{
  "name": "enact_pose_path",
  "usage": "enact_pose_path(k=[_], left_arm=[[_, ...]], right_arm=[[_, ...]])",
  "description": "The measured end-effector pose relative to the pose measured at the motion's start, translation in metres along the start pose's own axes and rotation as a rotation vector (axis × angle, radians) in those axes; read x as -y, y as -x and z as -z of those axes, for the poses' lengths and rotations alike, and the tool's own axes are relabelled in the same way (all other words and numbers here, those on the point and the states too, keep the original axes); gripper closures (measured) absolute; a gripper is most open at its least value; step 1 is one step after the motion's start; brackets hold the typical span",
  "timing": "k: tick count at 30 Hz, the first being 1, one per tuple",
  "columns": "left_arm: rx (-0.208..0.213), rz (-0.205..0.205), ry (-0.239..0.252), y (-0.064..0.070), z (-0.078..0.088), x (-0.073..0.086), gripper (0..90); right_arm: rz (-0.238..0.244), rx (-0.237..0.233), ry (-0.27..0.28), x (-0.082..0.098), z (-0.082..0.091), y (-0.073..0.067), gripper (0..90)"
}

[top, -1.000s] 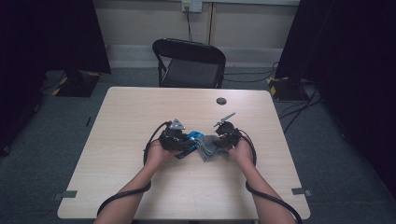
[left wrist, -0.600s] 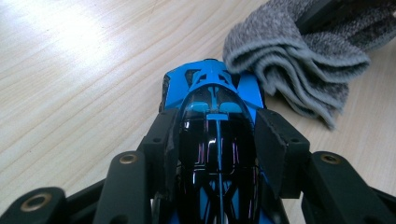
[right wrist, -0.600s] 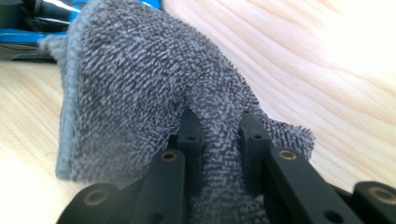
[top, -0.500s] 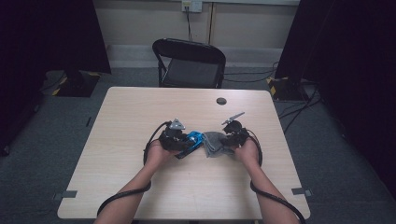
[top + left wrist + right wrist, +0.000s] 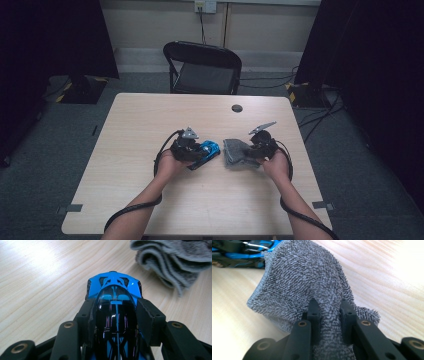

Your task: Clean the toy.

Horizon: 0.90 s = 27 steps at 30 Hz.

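Toy car [image 5: 113, 290], centre frame: left hand-held gripper [image 5: 196, 150] is clamping it. Cloth [image 5: 304, 277]: right hand-held gripper [image 5: 252, 151] is pinching it; wiping is likely pending.

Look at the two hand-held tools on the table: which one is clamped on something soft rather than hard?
The right tool: its jaws pinch the grey terry cloth, which bunches between them. The left tool grips the rigid blue toy car.

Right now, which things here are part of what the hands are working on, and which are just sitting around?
In use:
- blue toy car, clamped in the left gripper
- grey cloth, pinched in the right gripper

Just lying about:
- small dark round thing near the far edge of the table
- black folding chair behind it
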<state>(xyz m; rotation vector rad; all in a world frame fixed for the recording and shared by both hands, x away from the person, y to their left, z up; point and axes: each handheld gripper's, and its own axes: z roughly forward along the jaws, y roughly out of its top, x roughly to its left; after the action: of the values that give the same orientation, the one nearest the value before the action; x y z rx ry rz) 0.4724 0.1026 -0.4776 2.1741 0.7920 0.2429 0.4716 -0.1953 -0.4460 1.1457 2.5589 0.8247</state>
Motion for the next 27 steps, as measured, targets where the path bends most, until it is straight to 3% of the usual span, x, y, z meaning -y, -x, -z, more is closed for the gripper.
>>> enact_pose_path(k=[6, 10, 17, 19, 27], left_arm=[[-0.001, 0.000, -0.008, 0.000, 0.000, -0.001, 51.6], [-0.005, 0.005, -0.007, 0.001, -0.001, -0.001, 51.6], [-0.004, 0.003, -0.009, 0.001, 0.000, -0.001, 51.6], [-0.009, 0.000, -0.006, 0.001, 0.000, -0.001, 51.6], [-0.006, 0.008, -0.004, 0.000, -0.001, -0.002, 51.6]], right_arm=[[0.027, -0.030, 0.004, 0.007, 0.006, -0.008, 74.4], [0.063, -0.082, 0.022, 0.007, 0.008, -0.026, 74.4], [0.157, -0.124, 0.007, 0.002, 0.005, -0.057, 74.4], [0.194, -0.151, -0.005, -0.001, 0.001, -0.071, 74.4], [0.281, -0.193, -0.051, -0.012, -0.018, -0.101, 74.3]])
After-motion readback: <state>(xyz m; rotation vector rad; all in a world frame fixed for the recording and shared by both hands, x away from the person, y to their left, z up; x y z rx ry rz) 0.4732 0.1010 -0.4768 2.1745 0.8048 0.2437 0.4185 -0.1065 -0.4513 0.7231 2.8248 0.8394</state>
